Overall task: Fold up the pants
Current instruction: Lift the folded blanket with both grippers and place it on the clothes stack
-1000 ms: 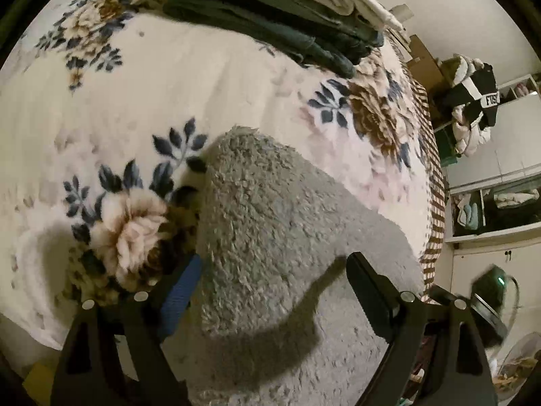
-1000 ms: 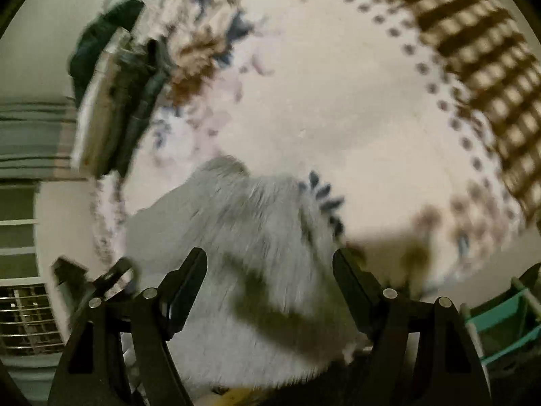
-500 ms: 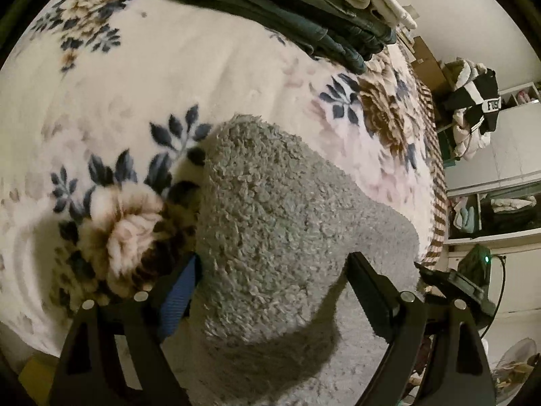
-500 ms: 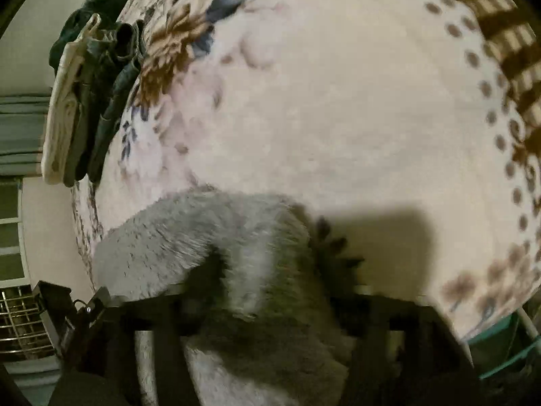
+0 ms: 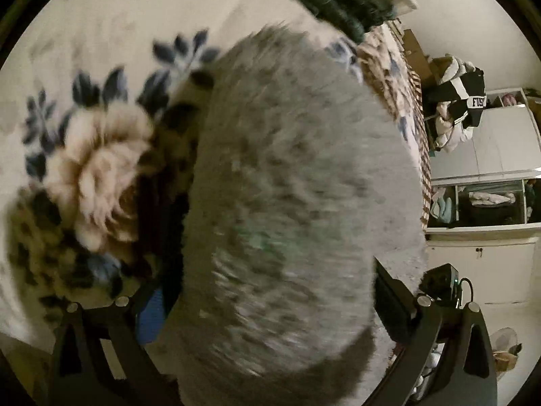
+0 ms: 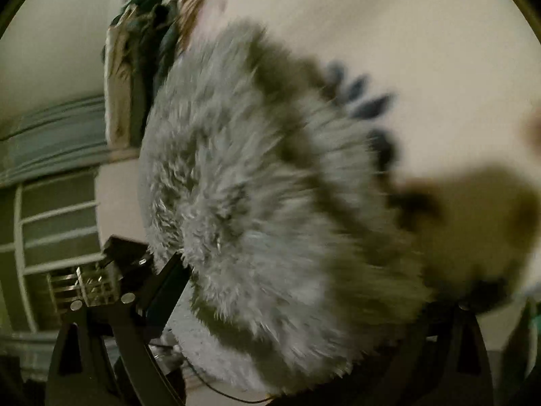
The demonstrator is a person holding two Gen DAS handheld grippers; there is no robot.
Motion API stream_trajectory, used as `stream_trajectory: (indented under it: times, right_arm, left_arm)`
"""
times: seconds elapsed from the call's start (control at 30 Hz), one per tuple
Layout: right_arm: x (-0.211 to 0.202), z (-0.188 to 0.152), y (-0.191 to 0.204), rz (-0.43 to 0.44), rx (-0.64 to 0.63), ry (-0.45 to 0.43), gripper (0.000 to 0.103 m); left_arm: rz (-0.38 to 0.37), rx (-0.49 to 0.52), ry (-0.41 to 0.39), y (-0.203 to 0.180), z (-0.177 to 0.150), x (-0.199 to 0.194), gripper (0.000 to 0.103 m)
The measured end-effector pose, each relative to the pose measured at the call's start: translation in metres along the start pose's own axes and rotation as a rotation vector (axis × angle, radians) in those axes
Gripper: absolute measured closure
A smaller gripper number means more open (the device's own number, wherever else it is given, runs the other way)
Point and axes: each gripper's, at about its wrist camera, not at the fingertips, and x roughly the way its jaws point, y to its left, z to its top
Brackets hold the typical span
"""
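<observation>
So the fuzzy grey fleece pants look thick, soft and floppy. I'd guess they're light but bulky, no stiffness at all, and the pile probably squashes a lot under a pinch. My call is to grab at an edge or a folded corner where the layers stack, not the middle of the panel, or you'd likely only catch fluff.

Right now the pants lie on the bed, on the cream floral plush blanket, and a big bunch of them fills the near part of both views.

In the left wrist view the left tongs have their fingers spread wide, with the grey fabric bulging between and over them. They look open, with the pile sitting in the gap and not pinched. The blue pad on the left finger peeks out beside the cloth.

The right tongs are half buried. The left finger shows, touching the fabric's edge, but the right finger is hidden under fur and shadow, and it's all motion-blurred, so I can't tell if they're clamped or not.

A stack of dark folded clothes sits at the far end of the bed, well apart from the pants.
</observation>
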Motion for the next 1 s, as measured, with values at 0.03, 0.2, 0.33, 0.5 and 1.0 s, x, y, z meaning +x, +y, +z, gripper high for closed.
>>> stream_trajectory:
  times: [0.03,0.2,0.33,0.5,1.0]
  right_arm:
    - [0.005,0.002,-0.001,0.024,0.005,-0.005,0.004]
    - [0.016,0.002,0.007,0.05,0.001,-0.016,0.037]
    - [0.012,-0.008,0.027,-0.001,-0.029,-0.049,0.058]
    - [-0.005,-0.019,0.07,-0.027,-0.066,-0.083,0.062]
    - [-0.041,0.053,0.293,0.007,-0.207,-0.15,0.062]
  left_arm:
    - [-0.017,-0.01,0.005,0.005,0.001,0.003,0.0]
    - [-0.101,-0.047,-0.006,0.013,0.001,-0.002,0.002]
    - [-0.131,0.047,-0.064,-0.01,-0.004,-0.027,0.047]
    - [-0.165,0.057,-0.097,-0.029,-0.011,-0.061,0.053]
    - [-0.218,0.101,-0.252,-0.119,0.121,-0.223,0.053]
